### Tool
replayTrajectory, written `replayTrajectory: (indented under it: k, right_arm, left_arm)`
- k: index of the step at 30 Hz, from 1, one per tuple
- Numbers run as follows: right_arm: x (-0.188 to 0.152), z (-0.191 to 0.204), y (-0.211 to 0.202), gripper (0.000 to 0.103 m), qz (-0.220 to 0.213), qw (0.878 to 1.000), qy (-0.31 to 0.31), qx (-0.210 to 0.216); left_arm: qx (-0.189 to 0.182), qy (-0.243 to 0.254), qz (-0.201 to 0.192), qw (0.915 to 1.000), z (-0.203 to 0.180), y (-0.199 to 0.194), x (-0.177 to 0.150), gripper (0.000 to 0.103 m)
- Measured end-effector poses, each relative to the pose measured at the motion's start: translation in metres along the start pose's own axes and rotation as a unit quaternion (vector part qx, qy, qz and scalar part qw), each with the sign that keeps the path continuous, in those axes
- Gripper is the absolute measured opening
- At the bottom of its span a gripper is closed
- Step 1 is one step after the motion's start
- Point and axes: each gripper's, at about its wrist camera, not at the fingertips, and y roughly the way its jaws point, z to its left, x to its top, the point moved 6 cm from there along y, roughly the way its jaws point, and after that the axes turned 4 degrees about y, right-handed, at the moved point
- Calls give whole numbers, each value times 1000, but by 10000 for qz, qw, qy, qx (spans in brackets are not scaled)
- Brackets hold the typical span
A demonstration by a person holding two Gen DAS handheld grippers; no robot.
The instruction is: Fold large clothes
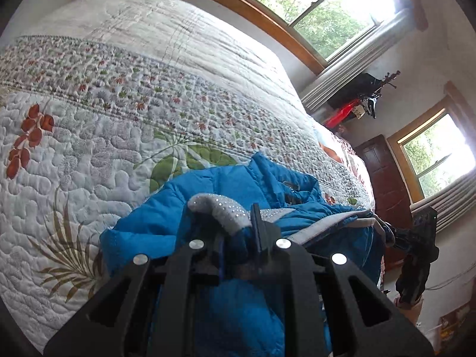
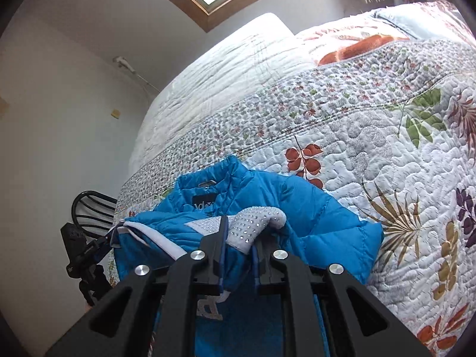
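On the bed's floral quilt (image 1: 89,154) lies the blue puffer jacket (image 1: 166,217), bunched up right in front of both pairs of tongs. Left tongs (image 1: 238,235) are pinched together on a fold of blue fabric, and a grey, stud-dotted piece (image 1: 220,208) is draped over their tips. Right tongs (image 2: 239,238) are likewise clamped on the jacket, with that same sparkly grey piece (image 2: 253,223) rising between and over the fingers. From the right wrist view the jacket's collar and its black label (image 2: 205,202) sit just beyond the tongs, and the puffy blue body spreads right towards the palm-leaf print. A grey-white edge (image 2: 157,238) runs off left towards the other pair of tongs. Windows (image 1: 315,9) glare beyond the bed.
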Motion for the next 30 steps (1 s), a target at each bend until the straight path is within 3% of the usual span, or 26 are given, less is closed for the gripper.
replayTrajectory:
  k: [6, 11, 13, 15, 16, 17, 18, 23, 27, 30]
  right_arm:
    - [10, -30, 46, 13, 313, 9986, 400, -165]
    - [8, -34, 37, 23, 330, 9977, 562, 207]
    - [6, -31, 22, 29, 269, 9974, 530, 419]
    - [3, -30, 5, 38, 148, 9976, 484, 479]
    - [1, -31, -4, 44, 9, 9984, 423, 371]
    - [0, -32, -15, 56, -199, 9991, 328, 160]
    - [-3, -34, -24, 61, -357, 9991, 236, -9]
    - [-38, -23, -47, 61, -426, 9986, -305, 7]
    - [-71, -17, -38, 61, -344, 9963, -723, -308]
    - [-86, -17, -21, 59, -236, 9935, -930, -606]
  left_arm:
    - [112, -69, 280, 9995, 19, 35, -1, 17]
    - [-351, -506, 492, 9969, 26, 30, 3, 22]
    - [-663, -605, 446, 9950, 25, 14, 5, 27]
    - [-829, -741, 233, 9935, 30, -10, 8, 42]
    - [-763, -789, 45, 9940, 33, -23, 9, 56]
    - [-657, -761, -161, 9948, 37, -38, 10, 57]
    - [-529, -671, -269, 9960, 40, -50, 7, 57]
    - [72, -84, -285, 9995, 36, -77, -30, 57]
    - [104, 339, 41, 9994, 16, -68, -67, 58]
    - [474, 652, 198, 9965, 11, -52, -86, 59]
